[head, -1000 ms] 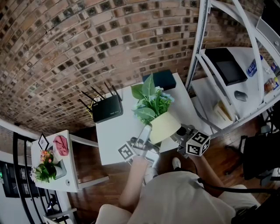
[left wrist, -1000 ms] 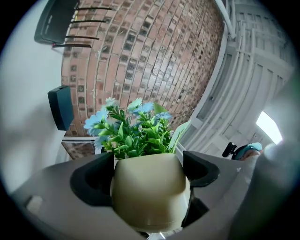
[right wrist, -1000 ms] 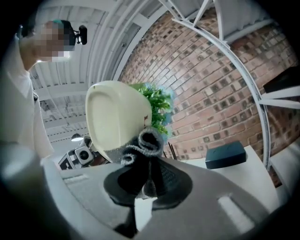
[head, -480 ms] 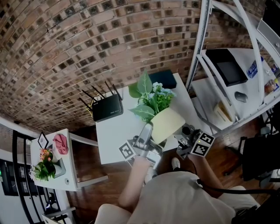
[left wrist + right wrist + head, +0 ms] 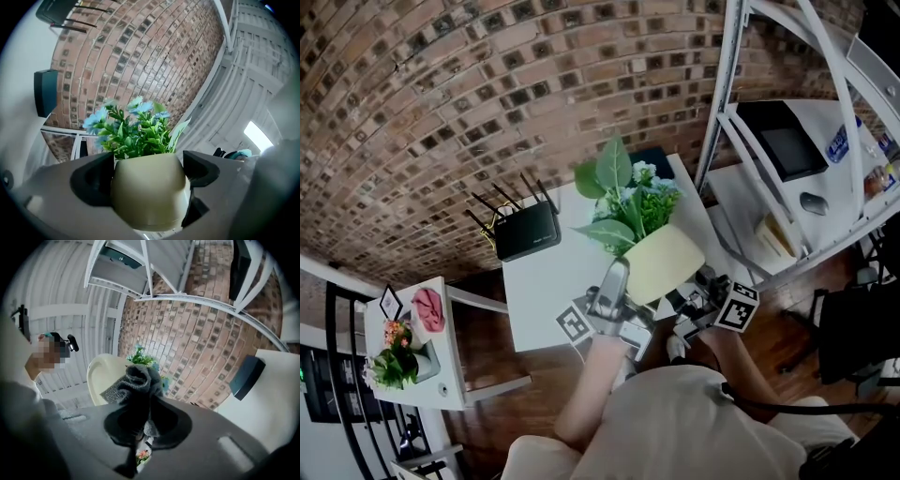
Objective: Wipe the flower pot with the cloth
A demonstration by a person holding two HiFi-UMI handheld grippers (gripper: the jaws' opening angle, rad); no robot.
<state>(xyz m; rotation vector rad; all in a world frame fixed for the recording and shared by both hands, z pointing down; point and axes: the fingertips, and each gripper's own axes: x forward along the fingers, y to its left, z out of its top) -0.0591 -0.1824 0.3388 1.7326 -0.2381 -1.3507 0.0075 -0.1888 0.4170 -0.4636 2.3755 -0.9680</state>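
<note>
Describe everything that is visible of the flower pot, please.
The flower pot is pale yellow, smooth and rounded. It holds green leaves and small light blue flowers. The left gripper clamps its sides between the jaws and holds it tilted above the white table. The grey cloth in the right gripper is right beside it; contact is unclear.

Two grippers: the left gripper (image 5: 150,171) and the right gripper (image 5: 144,420). One grey cloth (image 5: 136,380). Two pots of flowers (the cream flower pot (image 5: 664,264) and a smaller pot (image 5: 425,363)). One black router (image 5: 529,232). One dark box (image 5: 246,376). Two white tables: the main table (image 5: 548,281) and the side table (image 5: 452,347).
</note>
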